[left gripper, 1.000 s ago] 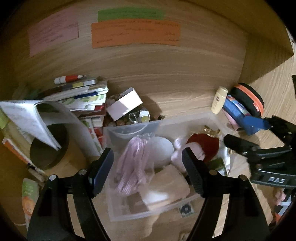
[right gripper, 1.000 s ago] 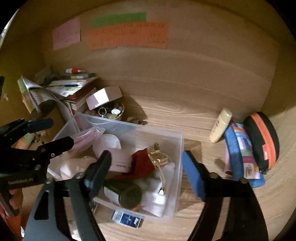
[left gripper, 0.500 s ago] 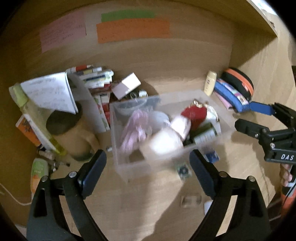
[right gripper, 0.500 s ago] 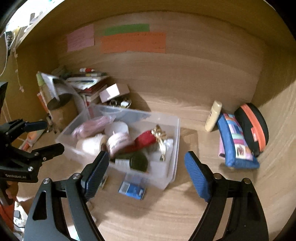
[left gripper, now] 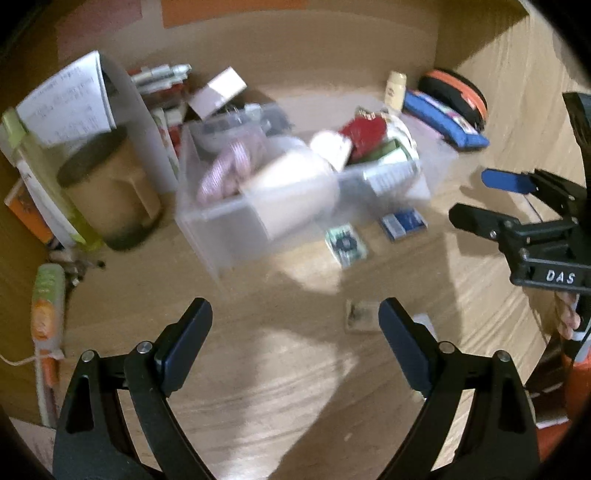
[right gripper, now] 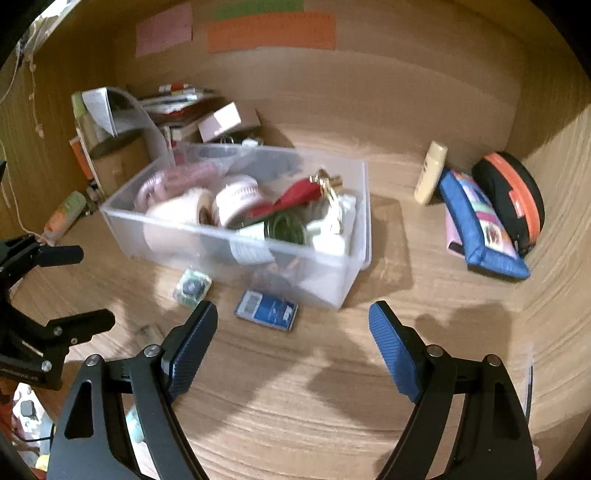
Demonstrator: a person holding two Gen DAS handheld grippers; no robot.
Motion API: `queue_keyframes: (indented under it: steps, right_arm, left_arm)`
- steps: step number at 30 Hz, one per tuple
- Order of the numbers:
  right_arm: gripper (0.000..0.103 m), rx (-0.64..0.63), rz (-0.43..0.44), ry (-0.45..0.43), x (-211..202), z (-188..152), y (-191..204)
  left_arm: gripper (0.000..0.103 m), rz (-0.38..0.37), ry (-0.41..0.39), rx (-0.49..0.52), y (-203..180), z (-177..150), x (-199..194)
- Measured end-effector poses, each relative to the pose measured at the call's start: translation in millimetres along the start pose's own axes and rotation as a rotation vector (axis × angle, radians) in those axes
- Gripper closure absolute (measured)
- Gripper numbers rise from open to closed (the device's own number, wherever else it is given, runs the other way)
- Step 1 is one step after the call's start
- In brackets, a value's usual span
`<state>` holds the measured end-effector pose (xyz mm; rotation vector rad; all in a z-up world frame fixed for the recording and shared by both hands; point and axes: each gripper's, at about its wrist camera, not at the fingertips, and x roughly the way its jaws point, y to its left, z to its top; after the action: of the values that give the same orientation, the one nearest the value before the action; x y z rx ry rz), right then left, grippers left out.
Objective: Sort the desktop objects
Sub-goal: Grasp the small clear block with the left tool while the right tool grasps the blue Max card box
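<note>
A clear plastic bin (left gripper: 221, 236) (right gripper: 332, 280) stands on the wooden desk, filled with tape rolls, a pink cord, a red item and a green-lidded jar. A blue card packet (right gripper: 266, 310) (left gripper: 403, 223) and a green-white packet (right gripper: 192, 287) (left gripper: 345, 245) lie on the desk in front of it. My left gripper (left gripper: 295, 341) is open and empty, well short of the bin. My right gripper (right gripper: 291, 341) is open and empty, just short of the blue packet. Each gripper shows in the other's view, at the right edge (left gripper: 480, 197) and at the left edge (right gripper: 85, 286).
A tan mug (left gripper: 107, 195), papers and stacked books stand left of the bin. A blue pouch (right gripper: 480, 229), an orange-black case (right gripper: 513, 199) and a cream bottle (right gripper: 430, 173) sit at the back right. Sticky notes (right gripper: 271, 31) hang on the back wall. A small clear square (left gripper: 360, 315) lies near my left gripper.
Both grippers have pulled back and up from over the bin, so the whole bin and the packets in front of it now show. Both stay open.
</note>
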<state>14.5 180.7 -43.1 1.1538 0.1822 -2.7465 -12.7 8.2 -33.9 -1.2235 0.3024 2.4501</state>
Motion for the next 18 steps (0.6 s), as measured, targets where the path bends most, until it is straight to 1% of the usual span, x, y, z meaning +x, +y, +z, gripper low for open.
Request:
queue_keyframes:
  steps: [4, 9, 13, 18]
  right_arm:
    - [0.021, -0.004, -0.006, 0.047, 10.7, -7.6, 0.5]
    - [0.021, -0.002, -0.004, 0.102, 23.8, -15.7, -2.5]
    - [0.021, 0.007, -0.005, 0.131, 31.9, -19.0, -4.8]
    - [0.021, 0.005, 0.0, 0.151, 36.7, -19.4, -3.4]
  left_arm:
    - [0.011, 0.002, 0.047, 0.013, -2.8, -11.8, 9.8]
    - [0.011, -0.032, 0.088, 0.015, -4.2, -23.3, 15.3]
    - [0.011, -0.091, 0.122, 0.016, -10.0, -24.6, 22.7]
    - [0.011, -0.087, 0.131, 0.061, -24.9, -21.0, 30.5]
